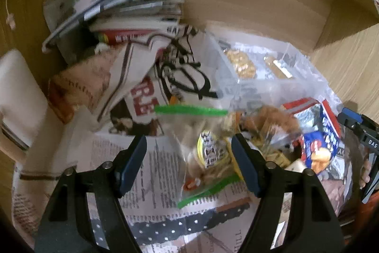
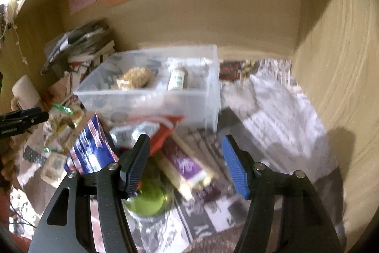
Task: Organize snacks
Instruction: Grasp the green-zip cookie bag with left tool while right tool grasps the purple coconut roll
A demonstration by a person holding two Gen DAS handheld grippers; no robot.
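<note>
Beside the clear bin (image 2: pixel 151 96), newspaper (image 2: pixel 272 115) lies bare.

Both views are smeared by motion blur. The print on the newspaper (image 1: pixel 163 163) cannot be read, nor the label on the zip bag (image 1: pixel 208 148). The right gripper (image 1: pixel 362 146) is cut off by the left view's edge, its jaws out of sight. The bin (image 2: pixel 151 98) hides part of the paper behind it, and its small bottle (image 2: pixel 176 78) has an illegible label
</note>
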